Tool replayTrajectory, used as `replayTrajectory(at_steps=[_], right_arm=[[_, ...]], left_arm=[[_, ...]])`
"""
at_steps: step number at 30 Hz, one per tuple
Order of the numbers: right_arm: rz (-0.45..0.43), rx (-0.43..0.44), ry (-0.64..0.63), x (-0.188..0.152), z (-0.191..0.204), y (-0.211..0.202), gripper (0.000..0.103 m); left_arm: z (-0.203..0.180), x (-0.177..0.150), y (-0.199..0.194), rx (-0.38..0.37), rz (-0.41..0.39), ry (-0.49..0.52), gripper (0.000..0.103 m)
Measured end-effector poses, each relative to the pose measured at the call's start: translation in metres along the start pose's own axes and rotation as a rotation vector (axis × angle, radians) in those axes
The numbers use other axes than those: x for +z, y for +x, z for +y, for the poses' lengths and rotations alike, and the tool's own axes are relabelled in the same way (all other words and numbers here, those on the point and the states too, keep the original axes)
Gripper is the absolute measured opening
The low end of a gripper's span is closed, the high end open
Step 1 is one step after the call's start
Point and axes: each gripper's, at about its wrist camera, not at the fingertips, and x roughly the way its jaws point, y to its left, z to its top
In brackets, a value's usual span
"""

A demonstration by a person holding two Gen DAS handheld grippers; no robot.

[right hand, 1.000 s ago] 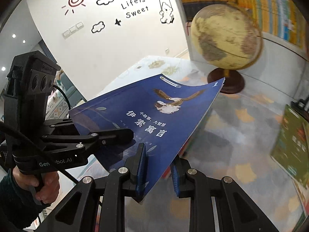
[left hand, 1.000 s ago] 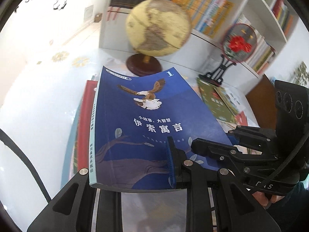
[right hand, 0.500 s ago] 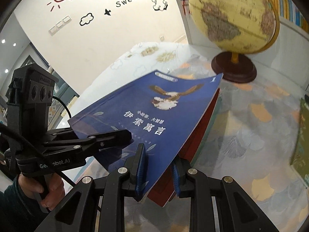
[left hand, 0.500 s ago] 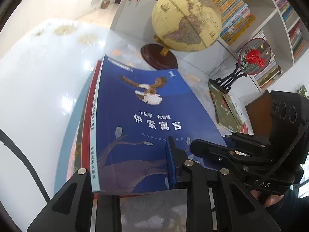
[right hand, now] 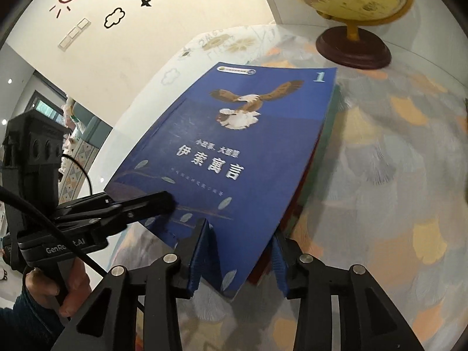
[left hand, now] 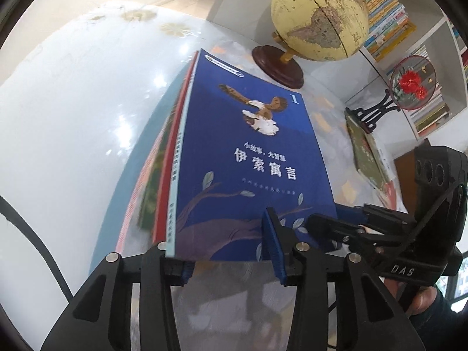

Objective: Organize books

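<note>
A blue book with an eagle on its cover (left hand: pixel 248 152) (right hand: pixel 234 152) lies flat on top of a stack of books; a red one (left hand: pixel 165 181) and a green one (left hand: pixel 150 190) show beneath its spine. My left gripper (left hand: pixel 225 260) straddles the book's near edge by the spine. Its jaws are opening, and the pads stand clear of the cover. My right gripper (right hand: pixel 241 260) straddles the near corner on the page side. Its jaws are opening too, wider than the book is thick. Each gripper shows in the other's view, left (right hand: pixel 146 204) and right (left hand: pixel 336 228).
The stack rests on a glossy white table (left hand: pixel 73 117). A globe (left hand: pixel 318 14) on a dark wooden base (right hand: pixel 354 46) stands just beyond it. To the right lie green books (left hand: pixel 365 152) beside a round fan ornament (left hand: pixel 409 84). A full bookshelf (left hand: pixel 389 23) lines the back.
Both grippers came down with the blue book, which now lies flat on the stack. Both pairs of jaws have spread apart from the cover.
</note>
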Motion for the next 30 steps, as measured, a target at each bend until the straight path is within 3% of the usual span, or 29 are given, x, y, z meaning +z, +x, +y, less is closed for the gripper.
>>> replayTrajectory(at_steps=[7,13,17,23,27,30], right_arm=[[-0.048,-0.018,0.047,-0.043,-0.01,-0.025,0.039],[-0.064,-0.037,0.088,-0.091,-0.022,-0.051,0.039],[-0.103,-0.084,0.106,-0.119,-0.028,-0.085,0.039],[-0.177,-0.275,0.07,-0.161,-0.029,-0.159,0.039],[-0.257,-0.377,0.063,-0.191,-0.036,-0.218,0.047],[-0.321,-0.401,0.07,-0.214,-0.043,-0.256,0.047]], left_arm=[[0.002,-0.045,-0.022,0.074,-0.015,-0.046,0.04],[-0.031,-0.078,-0.044,0.106,-0.045,-0.038,0.04],[-0.087,-0.09,-0.059,0.068,-0.084,0.039,0.04],[-0.193,-0.108,-0.076,-0.002,-0.133,0.212,0.04],[-0.254,-0.119,-0.088,-0.048,-0.173,0.293,0.04],[-0.289,-0.13,-0.099,-0.073,-0.203,0.329,0.041]])
